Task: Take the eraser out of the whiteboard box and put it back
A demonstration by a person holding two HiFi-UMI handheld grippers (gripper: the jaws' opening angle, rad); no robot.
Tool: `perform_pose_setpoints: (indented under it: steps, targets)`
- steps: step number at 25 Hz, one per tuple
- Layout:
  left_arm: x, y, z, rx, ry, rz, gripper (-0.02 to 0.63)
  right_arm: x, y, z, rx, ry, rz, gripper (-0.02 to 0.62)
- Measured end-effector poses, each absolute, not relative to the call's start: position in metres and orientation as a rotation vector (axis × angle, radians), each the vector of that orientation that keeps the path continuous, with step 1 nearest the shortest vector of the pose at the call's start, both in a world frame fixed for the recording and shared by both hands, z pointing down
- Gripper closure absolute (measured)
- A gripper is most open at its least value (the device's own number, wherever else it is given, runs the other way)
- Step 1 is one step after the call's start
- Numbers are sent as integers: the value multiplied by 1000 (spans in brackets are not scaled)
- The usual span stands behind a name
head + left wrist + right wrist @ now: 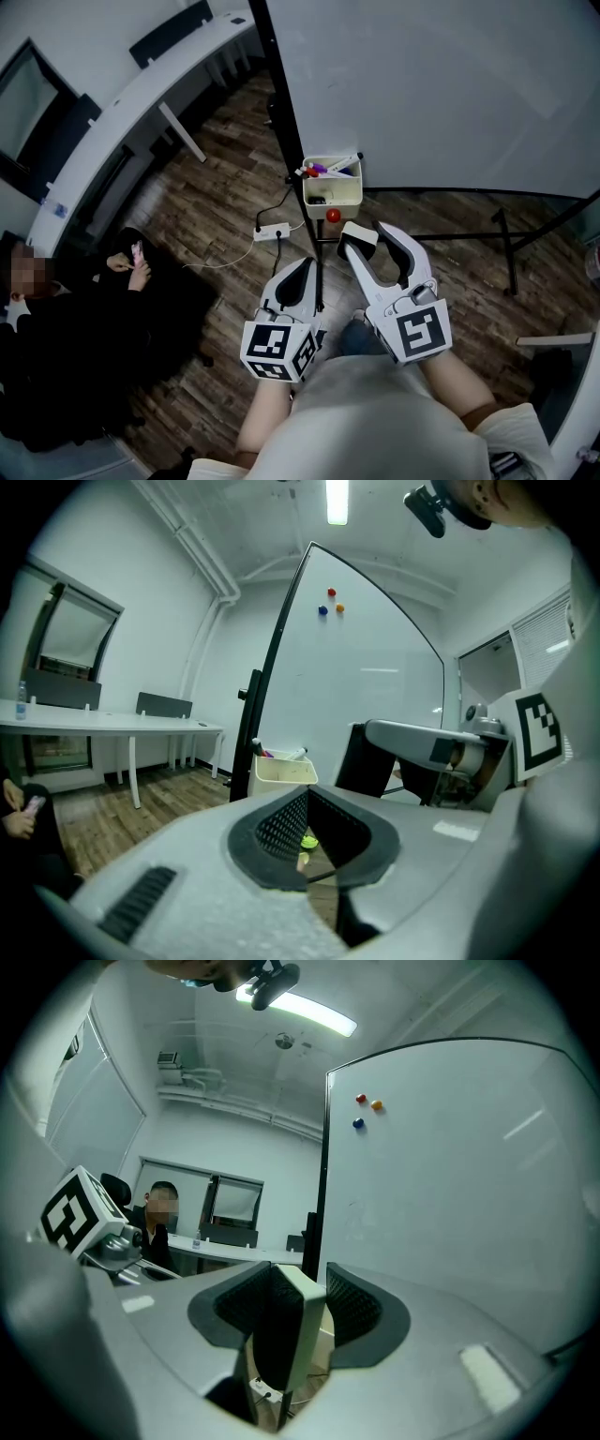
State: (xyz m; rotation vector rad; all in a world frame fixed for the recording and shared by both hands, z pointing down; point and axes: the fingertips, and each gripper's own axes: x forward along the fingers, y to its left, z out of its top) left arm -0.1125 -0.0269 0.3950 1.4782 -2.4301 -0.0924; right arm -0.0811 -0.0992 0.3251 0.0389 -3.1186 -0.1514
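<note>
The cream whiteboard box (333,194) hangs on the whiteboard's black frame and holds markers (328,169); it also shows in the left gripper view (281,772). My right gripper (371,236) is just short of the box and below it, shut on the eraser (358,237), a black block with a white face. In the right gripper view the eraser (292,1340) stands upright between the pads of the right gripper (296,1299). My left gripper (302,268) is beside it on the left, shut and with nothing in it; its pads meet at the tips (307,803).
The whiteboard (431,84) fills the upper right, with small magnets (366,1105) high on it and black stand legs (506,253) on the wooden floor. A power strip (271,231) lies below the box. A seated person (56,328) is at far left beside a white desk (141,94).
</note>
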Motion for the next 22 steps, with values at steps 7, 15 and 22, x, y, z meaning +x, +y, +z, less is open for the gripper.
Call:
perform_pose_setpoints:
  steps: [7, 15, 22]
  targets:
    - [-99, -17, 394, 1496, -2423, -91, 606, -65, -86, 325, 33, -3150, -167, 399]
    - [-94, -11, 393, 1510, -2417, -97, 606, -57, -78, 332, 45, -3124, -147, 399]
    - [-95, -11, 390, 1522, -2418, -104, 606, -57, -76, 333, 44, -3130, -140, 399]
